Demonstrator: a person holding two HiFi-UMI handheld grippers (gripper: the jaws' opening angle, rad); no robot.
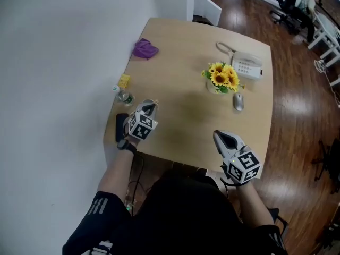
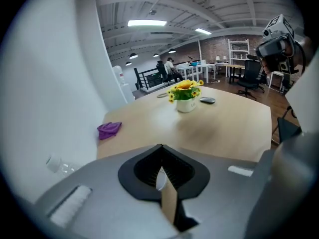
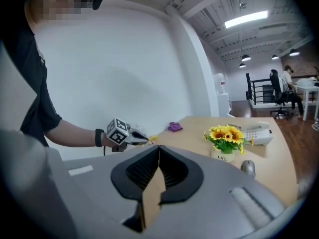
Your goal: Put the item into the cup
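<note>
Looks unstarted: yellow item (image 1: 124, 81) sits just beside cup (image 1: 124, 96). Left gripper (image 1: 151, 107) and right gripper (image 1: 219, 135) are closed, with nothing clearly held.

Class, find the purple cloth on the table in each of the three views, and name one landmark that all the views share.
Head view: the purple cloth lies upper left of centre, near the far left corner of the table.
Left gripper view: the purple cloth lies left of centre, at the table's left edge.
Right gripper view: the purple cloth is small, just right of centre, far down the table.
Shared landmark: the sunflower pot.
</note>
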